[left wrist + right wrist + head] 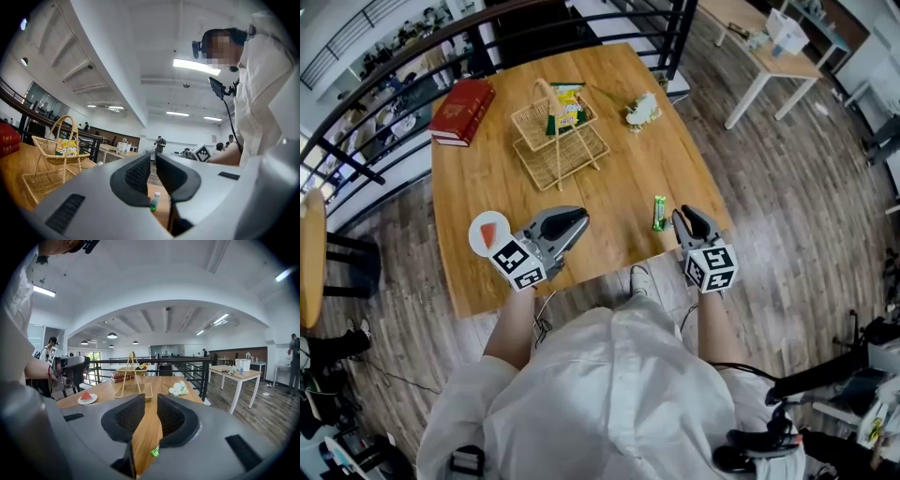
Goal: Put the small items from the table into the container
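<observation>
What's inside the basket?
A yellow snack bag stands in the basket's top tier. The lower tray shows only bare wicker. The bag's bottom is hidden behind the wicker wall, so anything small beneath it can't be seen.

1. Grey-brown wood-plank floor [787,216] all around here.
2. A black metal railing [384,70] curves past the far side of the wooden table [487,178].
3. Off at the far right stands a second table [773,66], with a wooden top on white legs.
4. Overhead there's a white arched ceiling [154,282], and long strip lights [196,66] are glowing.
5. Dome pendant lamps [112,335] hang deeper in the room, with bright windows [93,355] below them.
</observation>
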Demonstrator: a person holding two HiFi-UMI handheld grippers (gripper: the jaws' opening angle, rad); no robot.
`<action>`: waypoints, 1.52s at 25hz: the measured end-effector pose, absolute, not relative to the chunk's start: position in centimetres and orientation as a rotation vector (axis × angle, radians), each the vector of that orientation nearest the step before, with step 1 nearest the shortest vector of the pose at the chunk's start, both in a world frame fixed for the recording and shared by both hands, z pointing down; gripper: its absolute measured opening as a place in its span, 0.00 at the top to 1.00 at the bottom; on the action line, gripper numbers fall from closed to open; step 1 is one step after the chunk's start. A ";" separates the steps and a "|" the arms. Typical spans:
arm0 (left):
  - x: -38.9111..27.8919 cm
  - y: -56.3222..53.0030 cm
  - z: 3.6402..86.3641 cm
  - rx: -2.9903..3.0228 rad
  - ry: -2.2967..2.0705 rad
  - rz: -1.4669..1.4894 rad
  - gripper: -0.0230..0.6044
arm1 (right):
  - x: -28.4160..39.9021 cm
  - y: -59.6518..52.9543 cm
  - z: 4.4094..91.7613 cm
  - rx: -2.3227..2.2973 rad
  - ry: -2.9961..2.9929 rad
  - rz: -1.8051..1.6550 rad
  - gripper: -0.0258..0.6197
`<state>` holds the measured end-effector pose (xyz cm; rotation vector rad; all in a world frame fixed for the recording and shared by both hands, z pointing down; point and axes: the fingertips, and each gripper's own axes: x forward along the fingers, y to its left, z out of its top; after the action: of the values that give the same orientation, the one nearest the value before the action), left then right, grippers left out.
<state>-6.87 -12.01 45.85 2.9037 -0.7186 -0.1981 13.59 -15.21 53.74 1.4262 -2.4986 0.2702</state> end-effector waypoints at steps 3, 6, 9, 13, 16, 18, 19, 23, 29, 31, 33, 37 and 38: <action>-6.9 -11.6 46.1 2.916 -0.723 -0.157 0.94 | 13.6 -15.1 53.7 1.427 -2.494 0.250 0.83; -6.9 -11.2 45.9 2.931 -0.730 -0.122 0.94 | 14.0 -15.0 53.7 1.436 -2.481 0.246 0.84; -6.9 -11.0 45.5 2.937 -0.734 -0.133 0.94 | 14.4 -14.9 54.0 1.436 -2.470 0.246 0.84; -7.0 -10.8 44.9 2.928 -0.730 -0.210 0.94 | 14.5 -15.0 55.0 1.417 -2.469 0.262 0.83; -7.1 -10.7 44.7 2.922 -0.738 -0.230 0.94 | 14.5 -15.2 56.1 1.397 -2.452 0.281 0.83; -7.1 -10.5 44.6 2.921 -0.741 -0.226 0.94 | 14.5 -15.3 56.9 1.385 -2.440 0.297 0.83; -7.1 -10.4 44.6 2.921 -0.743 -0.225 0.94 | 14.5 -15.4 57.4 1.378 -2.433 0.305 0.83; -7.1 -10.1 44.5 2.912 -0.748 -0.224 0.94 | 14.8 -15.7 59.4 1.364 -2.403 0.344 0.81; -7.3 -10.1 44.6 2.900 -0.751 -0.225 0.94 | 15.3 -15.9 61.1 1.373 -2.385 0.382 0.79; -7.2 -10.1 44.7 2.900 -0.747 -0.221 0.94 | 15.4 -16.0 61.4 1.372 -2.383 0.387 0.78; -7.0 -10.1 44.8 2.902 -0.740 -0.216 0.94 | 15.4 -16.2 61.9 1.362 -2.378 0.390 0.76; -6.4 -9.9 44.9 2.907 -0.727 -0.198 0.94 | 15.0 -16.4 62.9 1.304 -2.364 0.368 0.73; -6.3 -9.8 44.9 2.908 -0.726 -0.195 0.94 | 15.0 -16.5 63.3 1.287 -2.358 0.360 0.73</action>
<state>-6.29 -9.80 44.93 2.9076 -0.7257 -0.1945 15.01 -16.46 63.27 1.2871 -2.3575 0.3597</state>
